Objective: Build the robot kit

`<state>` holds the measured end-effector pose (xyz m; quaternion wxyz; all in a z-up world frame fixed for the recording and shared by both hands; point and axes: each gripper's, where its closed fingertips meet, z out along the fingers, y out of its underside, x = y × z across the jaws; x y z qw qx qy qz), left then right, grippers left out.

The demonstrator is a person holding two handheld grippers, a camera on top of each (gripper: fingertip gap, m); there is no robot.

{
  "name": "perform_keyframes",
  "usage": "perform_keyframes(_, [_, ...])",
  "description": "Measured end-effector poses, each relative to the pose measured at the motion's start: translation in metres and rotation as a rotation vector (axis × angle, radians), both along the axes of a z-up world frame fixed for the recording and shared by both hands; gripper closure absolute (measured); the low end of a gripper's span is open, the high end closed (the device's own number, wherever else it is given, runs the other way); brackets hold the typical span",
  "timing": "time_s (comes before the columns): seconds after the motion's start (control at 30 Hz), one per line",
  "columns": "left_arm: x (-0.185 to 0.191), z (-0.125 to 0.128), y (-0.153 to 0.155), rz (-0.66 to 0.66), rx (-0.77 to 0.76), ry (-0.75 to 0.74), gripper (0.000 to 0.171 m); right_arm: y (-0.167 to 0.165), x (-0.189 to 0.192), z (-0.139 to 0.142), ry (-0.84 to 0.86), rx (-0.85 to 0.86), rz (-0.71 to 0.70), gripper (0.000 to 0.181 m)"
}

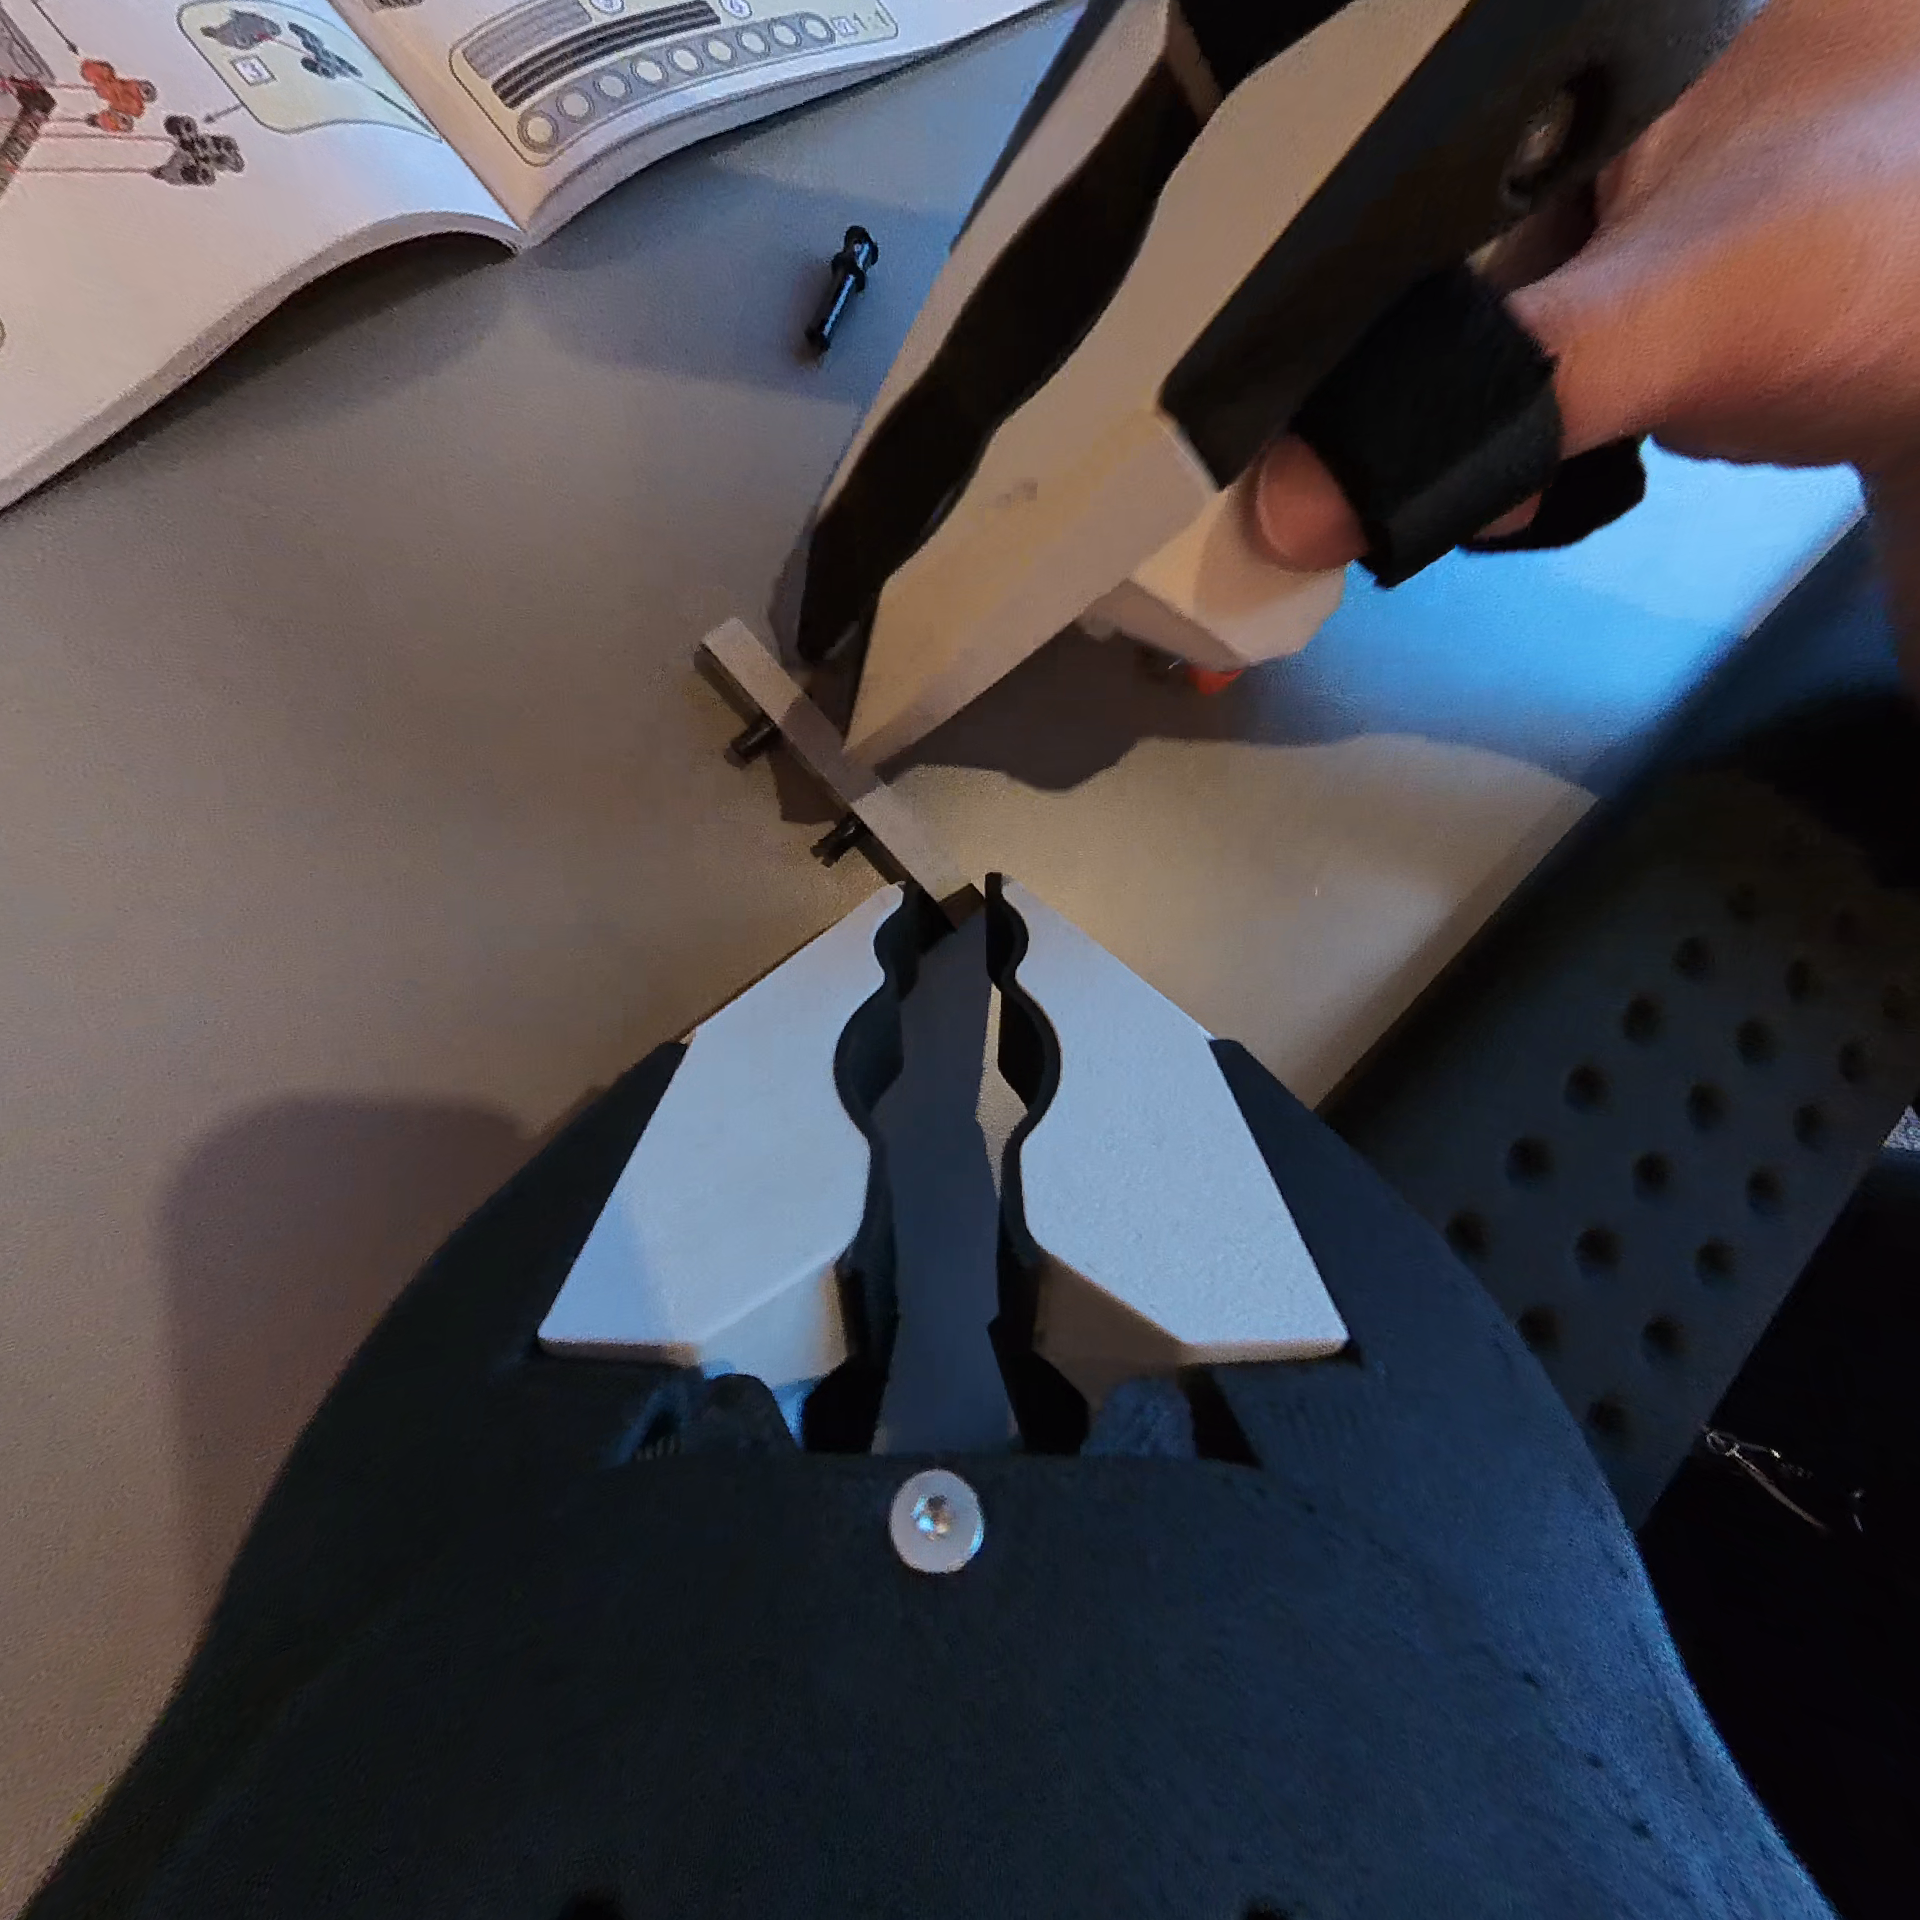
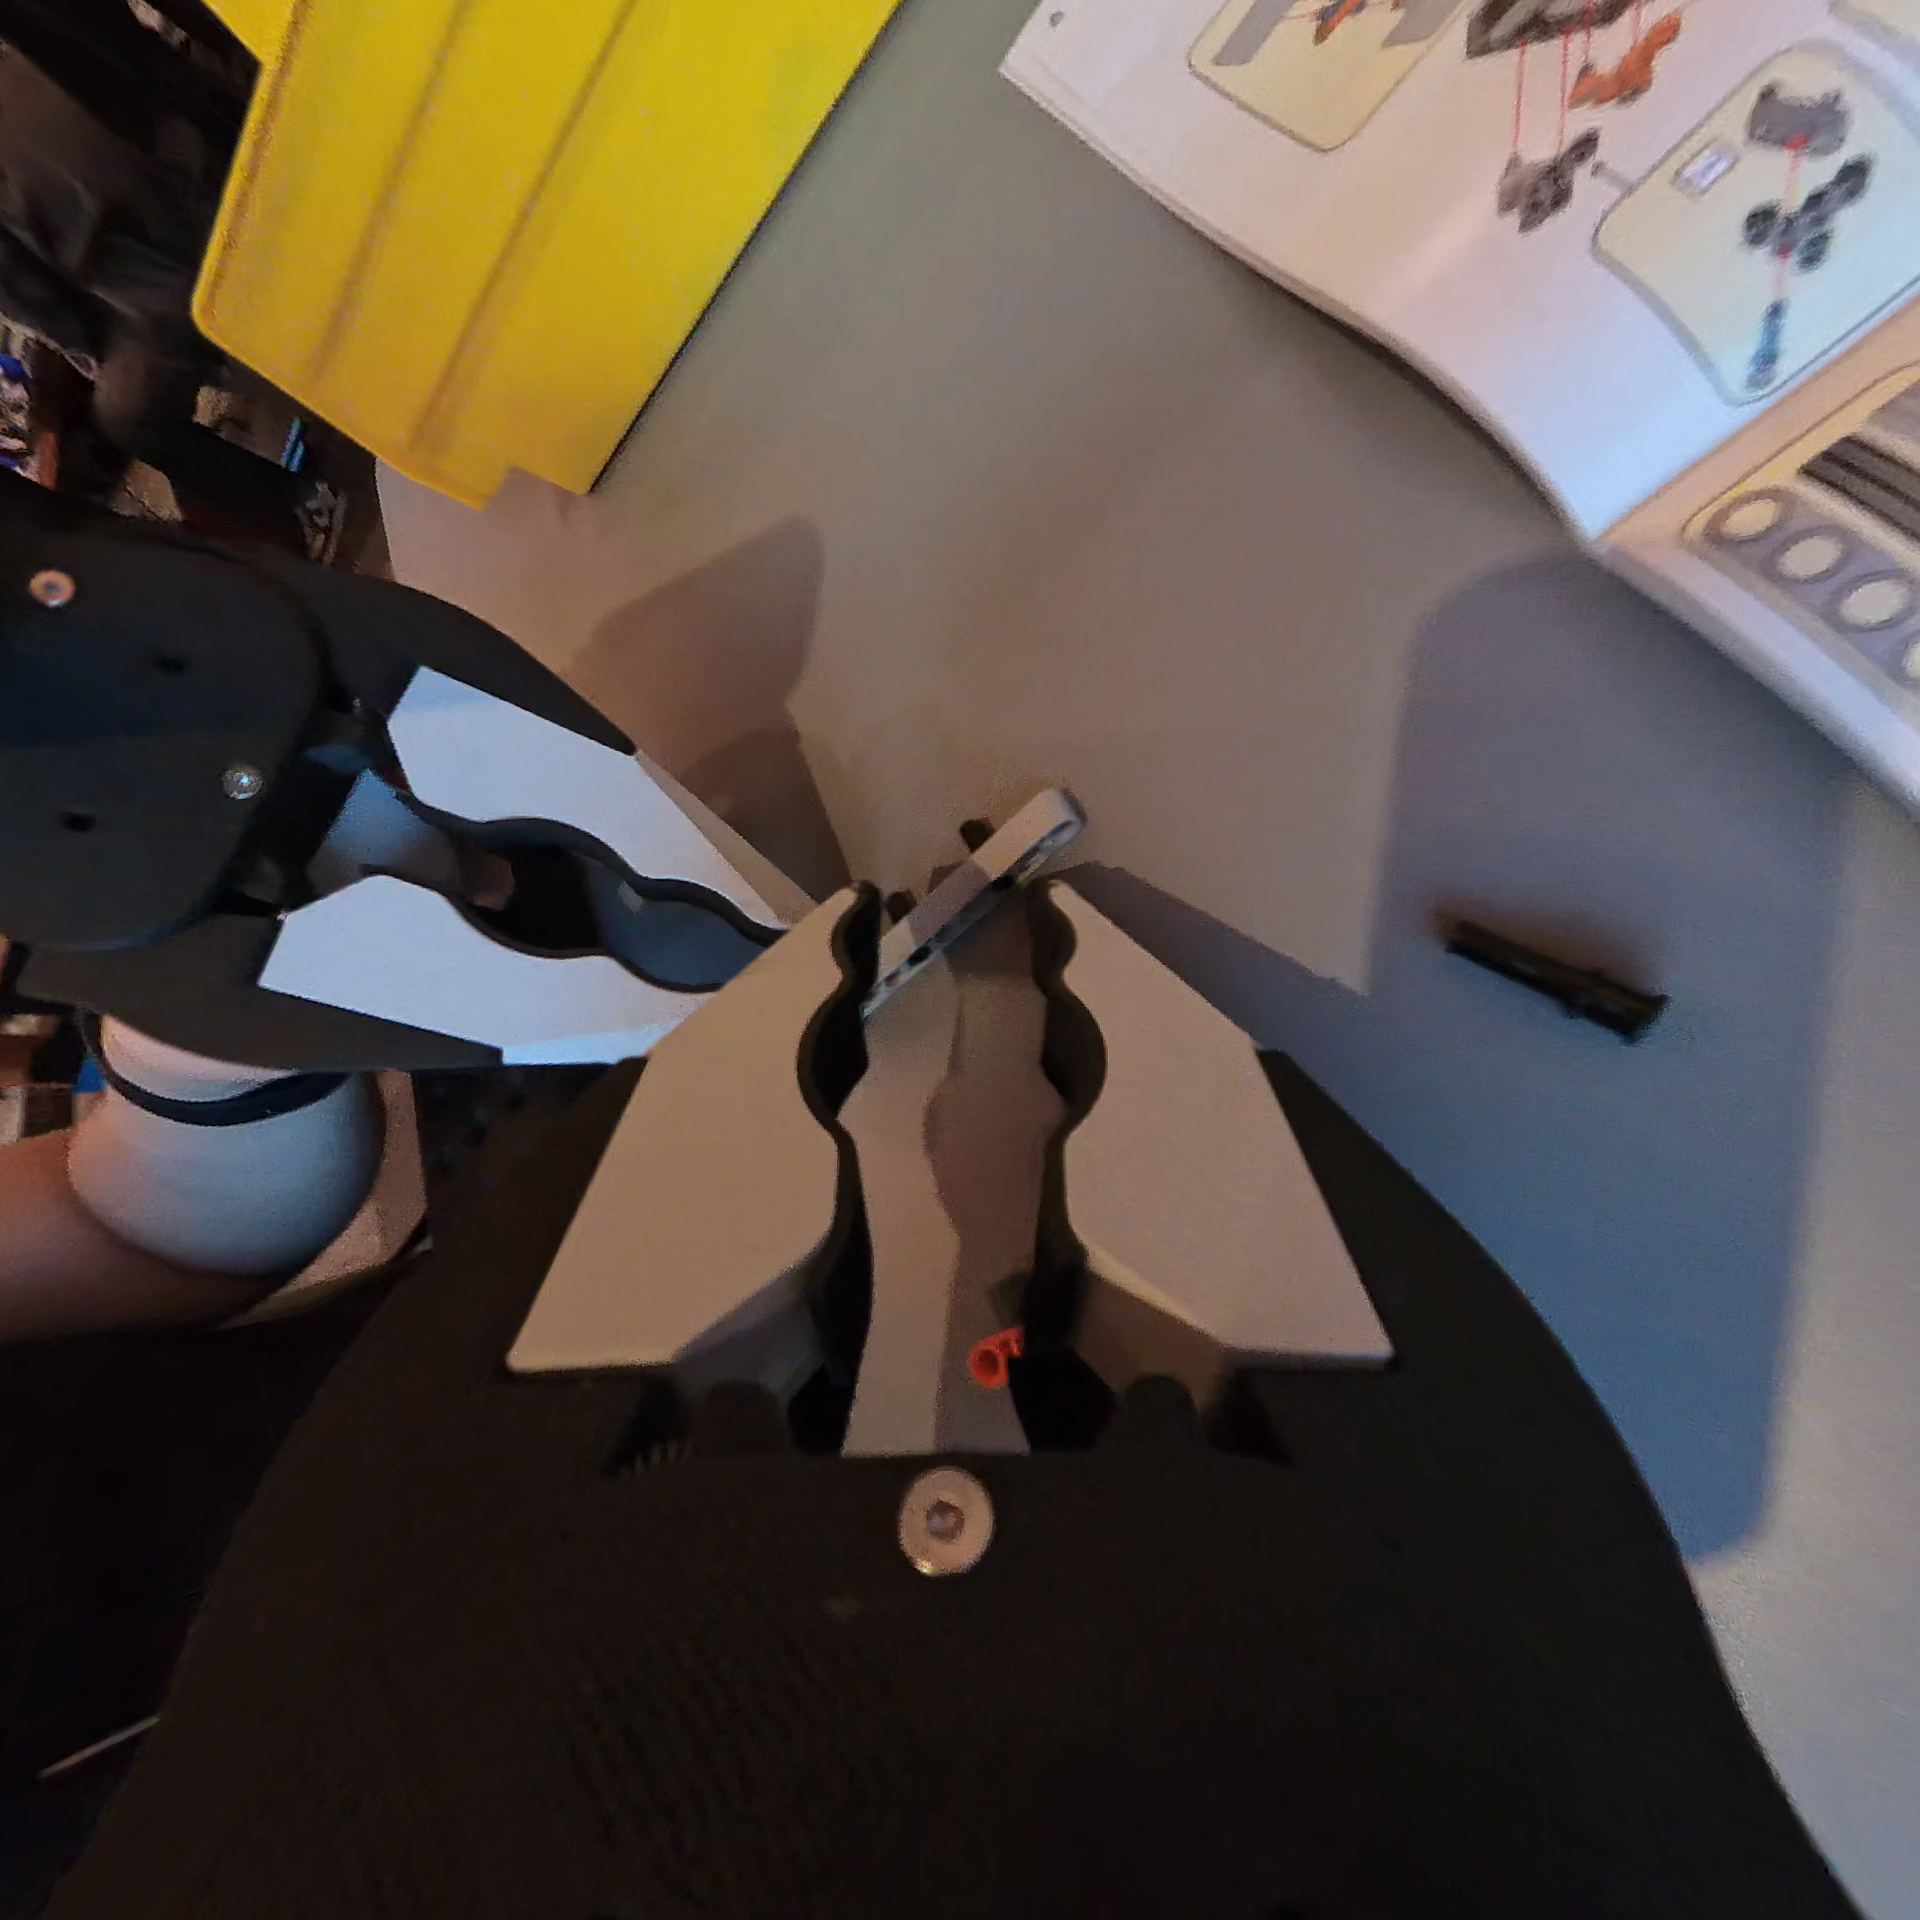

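Evidently both my left gripper [image 1: 951, 899] and right gripper [image 2: 961, 894] clamp the grey beam [image 1: 805, 743]; only the right view shows the yellow bin [image 2: 499, 218] beyond them.

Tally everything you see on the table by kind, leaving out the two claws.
black pins: 3 (one loose, two in the beam)
grey beam: 1
open booklet: 1
yellow bin: 1
orange piece: 1
Total: 7

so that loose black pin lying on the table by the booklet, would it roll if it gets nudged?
Probably. The black pin looks round and slim, lying flat on the smooth table, so a sideways nudge would likely roll it. Its small collar may curve its path. It looks light and stiff.
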<state>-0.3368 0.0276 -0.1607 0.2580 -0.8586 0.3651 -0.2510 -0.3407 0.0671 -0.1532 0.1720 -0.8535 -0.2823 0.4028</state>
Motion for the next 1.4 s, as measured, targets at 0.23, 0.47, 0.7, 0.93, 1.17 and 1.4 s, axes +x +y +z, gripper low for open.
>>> perform_keyframes(0.23, [0.009,0.02,-0.006,-0.008,-0.058,-0.151,0.151,0.004,0.033,0.057,0.143,0.206,0.042,0.147])
perform_keyframes(0.47, [0.011,0.037,-0.018,-0.074,0.02,-0.08,0.151,-0.013,0.114,0.023,-0.01,0.517,0.194,0.147])
perform_keyframes(0.7, [0.06,0.018,-0.021,-0.2,0.062,0.049,0.15,-0.041,0.111,-0.008,-0.103,0.529,0.376,0.146])
perform_keyframes(0.93, [0.054,0.01,-0.007,-0.266,0.077,0.099,0.147,-0.042,0.104,-0.006,-0.085,0.56,0.388,0.15])
perform_keyframes(1.17, [0.062,0.0,-0.006,-0.341,0.035,0.083,0.153,-0.046,0.082,-0.009,-0.094,0.587,0.425,0.159])
perform_keyframes(1.4, [0.068,0.001,-0.011,-0.362,0.01,0.016,0.155,-0.047,0.076,-0.008,-0.094,0.62,0.444,0.177])
